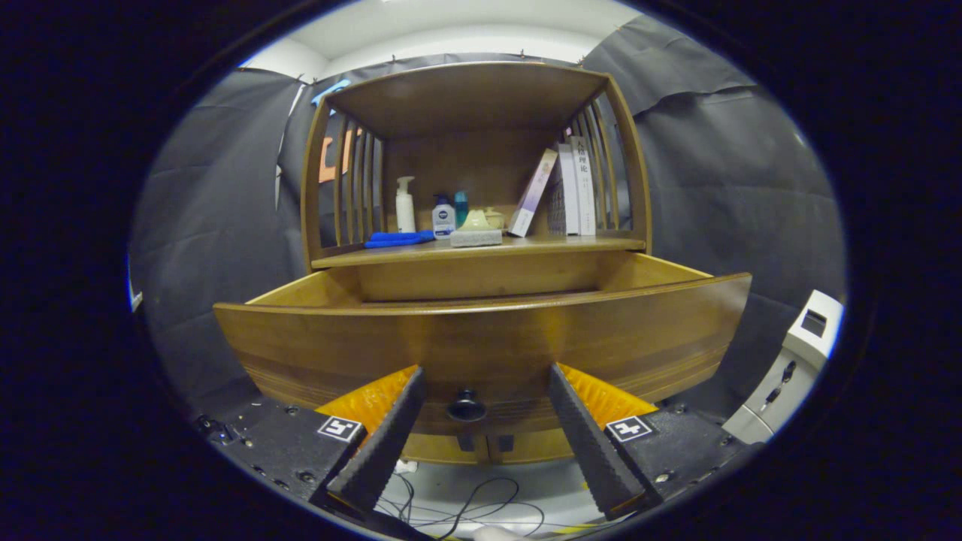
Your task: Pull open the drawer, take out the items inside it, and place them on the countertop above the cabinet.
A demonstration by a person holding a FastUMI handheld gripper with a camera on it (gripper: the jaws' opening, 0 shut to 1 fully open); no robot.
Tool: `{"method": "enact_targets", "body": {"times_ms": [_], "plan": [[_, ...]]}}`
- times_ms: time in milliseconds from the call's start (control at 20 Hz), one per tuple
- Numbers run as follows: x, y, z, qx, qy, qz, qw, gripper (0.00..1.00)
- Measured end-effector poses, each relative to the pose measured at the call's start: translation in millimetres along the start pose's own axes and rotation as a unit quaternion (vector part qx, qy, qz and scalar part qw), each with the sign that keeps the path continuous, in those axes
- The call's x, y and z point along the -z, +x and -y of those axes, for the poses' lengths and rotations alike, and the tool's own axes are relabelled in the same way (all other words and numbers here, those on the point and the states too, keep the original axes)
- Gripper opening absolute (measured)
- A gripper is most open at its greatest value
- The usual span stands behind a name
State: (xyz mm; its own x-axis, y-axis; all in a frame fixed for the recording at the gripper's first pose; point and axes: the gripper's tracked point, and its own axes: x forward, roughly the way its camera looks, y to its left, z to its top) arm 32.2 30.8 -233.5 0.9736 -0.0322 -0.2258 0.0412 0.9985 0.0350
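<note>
The wooden drawer (481,338) of the cabinet stands pulled out toward me, its curved front panel just ahead of my fingers. Its small dark knob (467,408) sits between my fingertips, untouched. My gripper (485,379) is open, the black ridged fingers (391,432) spread wide on either side of the knob. The drawer's inside is hidden behind the front panel; I see only its side walls and back. The countertop (564,244) above carries a blue cloth (398,239), a green-grey sponge (476,234), a white pump bottle (405,204), small bottles (444,216) and leaning books (564,191).
The shelf frame has slatted sides and a roof board (466,94). A white-grey device (789,368) stands to the right of the cabinet. Black cables (466,507) lie on the pale floor below the drawer. Black cloth walls surround the cabinet.
</note>
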Motion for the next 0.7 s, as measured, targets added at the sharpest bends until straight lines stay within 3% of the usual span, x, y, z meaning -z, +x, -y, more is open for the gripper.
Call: {"method": "enact_targets", "body": {"times_ms": [700], "plan": [[-15, 33, -7, 0.003, -0.001, 0.000, 1.000, 0.99]]}}
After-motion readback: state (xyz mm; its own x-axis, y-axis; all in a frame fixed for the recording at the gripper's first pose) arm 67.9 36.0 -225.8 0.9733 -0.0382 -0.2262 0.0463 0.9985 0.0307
